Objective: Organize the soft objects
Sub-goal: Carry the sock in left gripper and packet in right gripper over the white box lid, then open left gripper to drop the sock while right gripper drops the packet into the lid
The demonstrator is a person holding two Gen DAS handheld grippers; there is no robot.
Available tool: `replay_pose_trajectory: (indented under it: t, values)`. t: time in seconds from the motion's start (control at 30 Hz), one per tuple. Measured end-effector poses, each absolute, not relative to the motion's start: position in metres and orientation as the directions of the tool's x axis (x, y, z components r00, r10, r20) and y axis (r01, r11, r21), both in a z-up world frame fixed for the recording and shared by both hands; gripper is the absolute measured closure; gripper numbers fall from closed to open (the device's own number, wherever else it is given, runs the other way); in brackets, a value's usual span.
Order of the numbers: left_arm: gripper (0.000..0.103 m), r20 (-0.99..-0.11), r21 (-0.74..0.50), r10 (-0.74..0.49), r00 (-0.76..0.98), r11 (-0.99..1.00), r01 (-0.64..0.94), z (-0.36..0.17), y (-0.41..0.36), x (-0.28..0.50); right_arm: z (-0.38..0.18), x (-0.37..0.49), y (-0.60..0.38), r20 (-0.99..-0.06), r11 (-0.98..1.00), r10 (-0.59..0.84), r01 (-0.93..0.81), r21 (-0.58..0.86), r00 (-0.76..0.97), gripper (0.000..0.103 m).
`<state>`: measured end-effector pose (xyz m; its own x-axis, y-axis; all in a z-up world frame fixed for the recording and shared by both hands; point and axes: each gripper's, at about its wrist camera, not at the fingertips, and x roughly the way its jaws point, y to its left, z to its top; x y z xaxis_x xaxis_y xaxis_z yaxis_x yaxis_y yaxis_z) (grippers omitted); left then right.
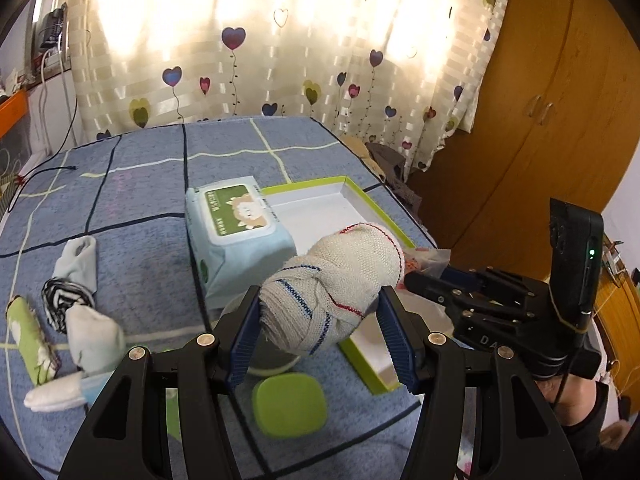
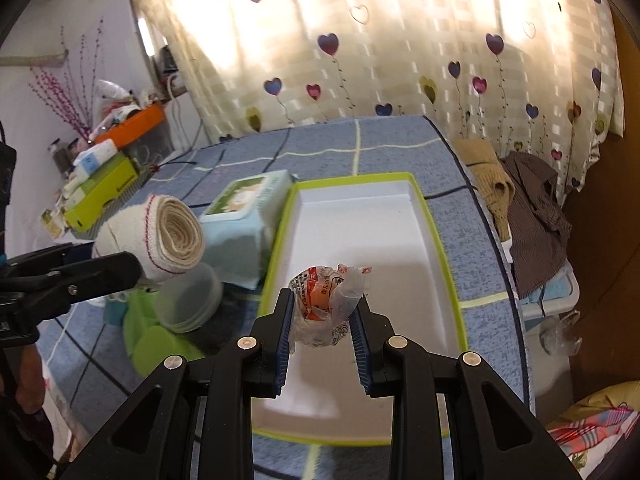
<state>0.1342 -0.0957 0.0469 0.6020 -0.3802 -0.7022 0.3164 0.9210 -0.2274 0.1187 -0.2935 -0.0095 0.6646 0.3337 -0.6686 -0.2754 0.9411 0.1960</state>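
1. Left gripper (image 1: 320, 312) is clamped on a rolled white cloth (image 1: 340, 284), its blue pads pressed into both sides of the roll, jaws fairly wide because the roll is fat.
2. That roll hangs above the blue checked bedspread (image 1: 132, 184), over the near corner of the green-rimmed white tray (image 1: 348, 188), with the wet-wipes pack (image 1: 236, 232) at its 10 o'clock.
3. Right gripper (image 2: 322, 316) has its jaws narrowed on a crumpled plastic wrapper (image 2: 328, 300), printed red and orange, pinched between the blue pads.
4. From the right wrist view, the wrapper sits over the white floor of the tray (image 2: 360, 216), toward its near half.
5. At 9 o'clock of the left gripper, loose socks (image 1: 84, 308) and a green rolled piece (image 1: 28, 336) lie on the bedspread, well apart from the tray.
6. A green lid (image 1: 290, 404) lies right under the left gripper, at 6 o'clock of the roll.
7. Clothes (image 2: 528, 208) are heaped off the bed's edge at 3 o'clock of the tray.
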Motion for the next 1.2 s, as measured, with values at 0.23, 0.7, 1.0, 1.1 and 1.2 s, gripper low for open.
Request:
replay_pose_trajectory:
  t: [0.23, 0.7, 1.0, 1.1, 1.2]
  values:
    - [0.045, -0.735, -0.21, -0.362, 0.573, 0.925, 0.315, 0.042, -0.12, 0.157, -0.017, 0.144, -0.305, -0.68, 0.943, 0.328, -0.268, 0.197, 0.656, 0.076]
    - [0.045, -0.8, -0.174, -0.302, 0.519, 0.944, 0.28, 0.019, -0.156, 0.203, -0.028, 0.17, -0.321, -0.702, 0.946, 0.315, -0.273, 0.176, 0.639, 0.048]
    - [0.044, -0.813, -0.18, -0.297, 0.5, 0.946, 0.27, 0.008, -0.169, 0.214, -0.025, 0.148, -0.345, -0.679, 0.953, 0.304, -0.22, 0.21, 0.668, 0.047]
    - [0.043, -0.817, -0.175, -0.294, 0.497, 0.946, 0.272, 0.006, -0.172, 0.218, -0.025, 0.139, -0.35, -0.682, 0.955, 0.295, -0.205, 0.213, 0.669, 0.047]
    - [0.043, -0.812, -0.187, -0.312, 0.493, 0.939, 0.287, 0.004, -0.177, 0.219, -0.024, 0.129, -0.355, -0.688, 0.961, 0.275, -0.185, 0.205, 0.671, 0.047]
